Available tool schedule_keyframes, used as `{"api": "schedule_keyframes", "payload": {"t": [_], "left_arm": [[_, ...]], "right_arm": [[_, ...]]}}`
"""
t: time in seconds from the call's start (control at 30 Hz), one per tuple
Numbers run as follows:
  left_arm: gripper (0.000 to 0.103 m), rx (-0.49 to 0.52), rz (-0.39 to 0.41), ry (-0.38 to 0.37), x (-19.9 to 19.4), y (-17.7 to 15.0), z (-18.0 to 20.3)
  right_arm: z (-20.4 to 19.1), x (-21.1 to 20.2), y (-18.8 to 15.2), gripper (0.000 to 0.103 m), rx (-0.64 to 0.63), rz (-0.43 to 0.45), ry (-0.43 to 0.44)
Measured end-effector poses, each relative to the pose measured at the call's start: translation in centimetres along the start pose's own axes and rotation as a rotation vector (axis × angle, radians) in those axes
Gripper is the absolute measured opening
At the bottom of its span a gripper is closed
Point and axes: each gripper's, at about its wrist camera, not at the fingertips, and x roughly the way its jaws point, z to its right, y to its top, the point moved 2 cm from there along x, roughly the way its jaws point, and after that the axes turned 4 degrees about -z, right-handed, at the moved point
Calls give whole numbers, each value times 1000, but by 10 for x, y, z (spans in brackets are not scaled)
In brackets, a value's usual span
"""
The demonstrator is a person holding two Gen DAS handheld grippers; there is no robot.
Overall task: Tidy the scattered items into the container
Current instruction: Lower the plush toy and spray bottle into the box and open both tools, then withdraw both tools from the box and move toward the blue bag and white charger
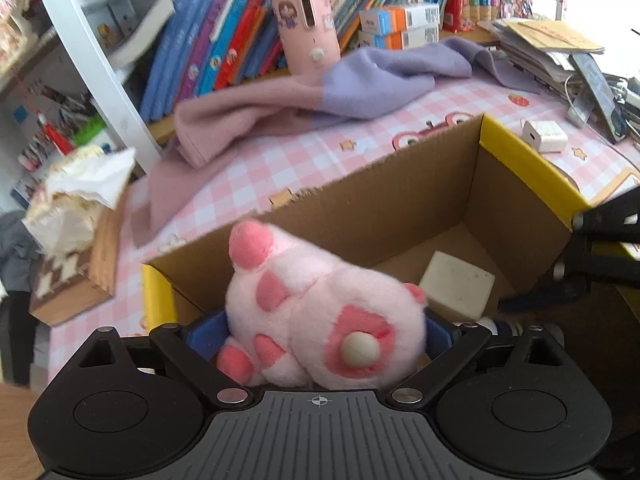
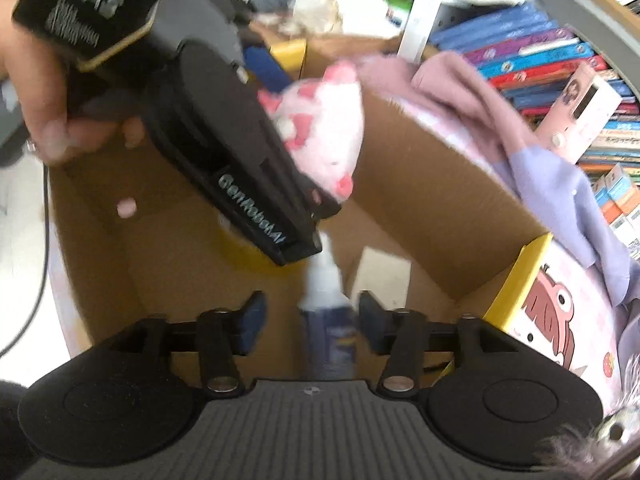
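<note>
Over the box [image 1: 432,184], the left gripper [image 1: 320,330] pinches the plush [image 1: 312,312] while the right gripper [image 2: 312,320], spread, flanks the bottle [image 2: 326,336]; next, release the plush.

— Any room left over that cardboard box [image 1: 420,200]?

— Not much. The left gripper [image 1: 316,332] hangs above its near corner with the pink plush toy [image 1: 320,320] filling the gap between the fingers. The right gripper [image 2: 312,320] crowds in from the other side, a spray bottle [image 2: 328,320] standing between its parted fingers.

— And the floor of the box?

— A white block [image 1: 456,284] lies there, with bare cardboard beside it toward the far wall.

— Behind the box?

— The pink and lilac blanket [image 1: 320,96] heaps against the books [image 1: 224,52], blocking that way.
</note>
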Motion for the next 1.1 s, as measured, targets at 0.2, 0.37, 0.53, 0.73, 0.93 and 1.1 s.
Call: {"api": "schedule_keyframes", "payload": {"t": [0.2,0.37,0.53,0.73,0.93,1.1], "left_arm": [[97,-10,116,21,-38,0,2],[97,-43,221,38,-78,-5,6],[97,-77,310,26,-118,-24,18],[97,-155,382,49,-157,-54,27],[98,-244,431,69,-187,-86,36],[98,-227,455,81,-202,-112,54]], "right_arm": [[-2,-31,3,60,30,101,-32],[-3,-65,0,60,60,177,-83],[-13,-99,-12,61,72,232,-131],[-37,-131,-24,62,55,317,-187],[-56,-160,-47,63,112,386,-262],[-70,-181,-74,65,205,417,-333]]}}
